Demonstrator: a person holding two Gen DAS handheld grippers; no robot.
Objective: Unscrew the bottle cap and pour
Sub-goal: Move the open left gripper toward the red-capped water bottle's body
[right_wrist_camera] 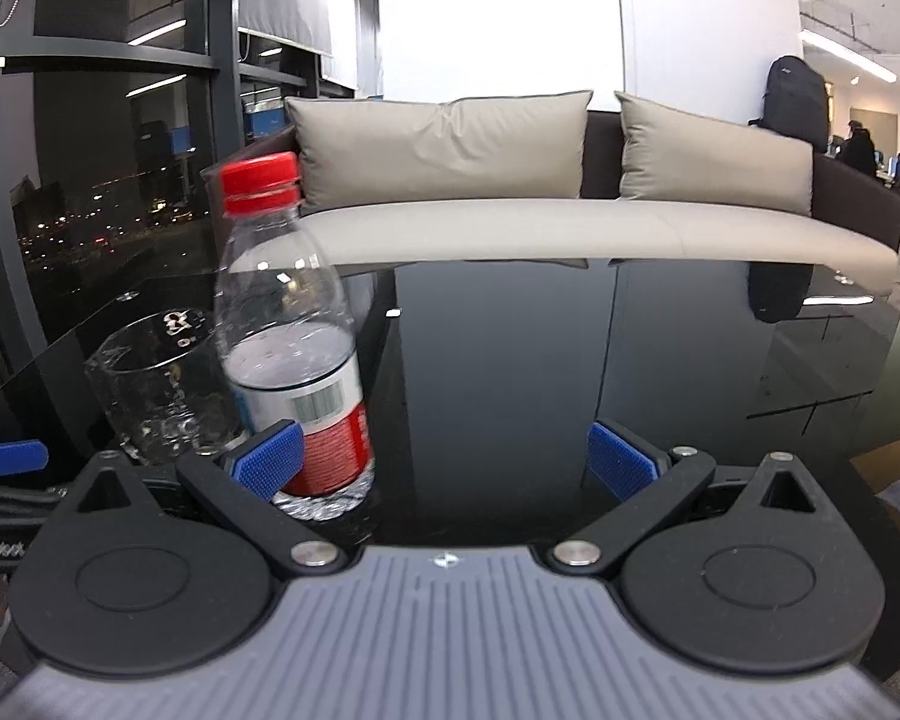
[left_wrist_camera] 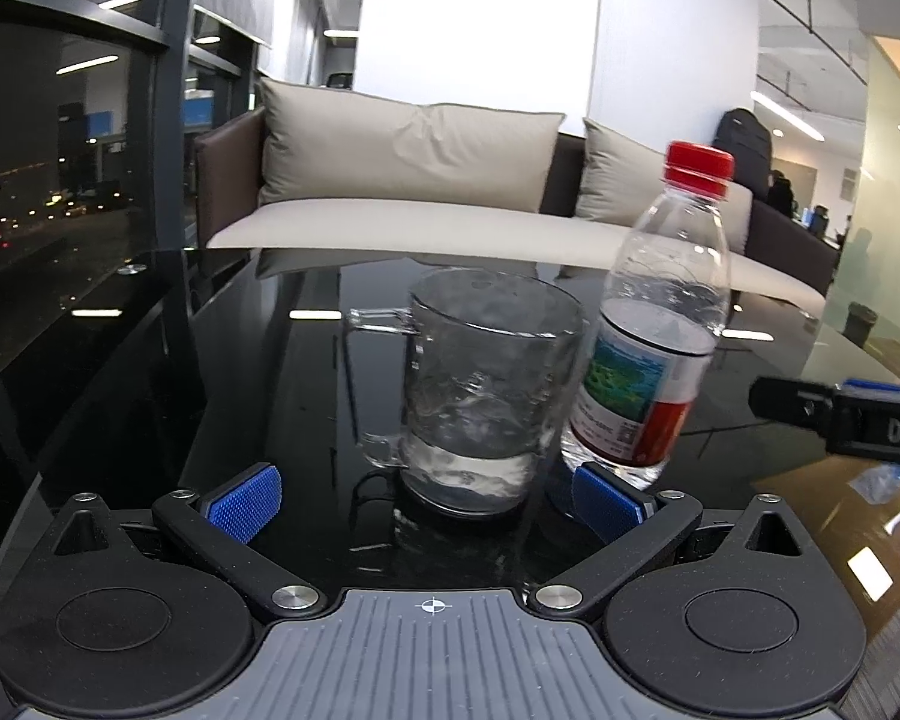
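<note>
- Bottle [left_wrist_camera: 660,324], red cap [left_wrist_camera: 698,168] on, stands on the table [left_wrist_camera: 270,372] just beyond the left tongs' [left_wrist_camera: 426,501] right pad, beside a mug [left_wrist_camera: 486,390].
- Left tongs spread, holding nothing.
- Right tongs [right_wrist_camera: 444,462] spread too, bottle by their left pad.

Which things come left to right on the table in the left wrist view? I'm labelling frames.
Glass mug → bottle with red cap → right claw entering at the edge.
</note>
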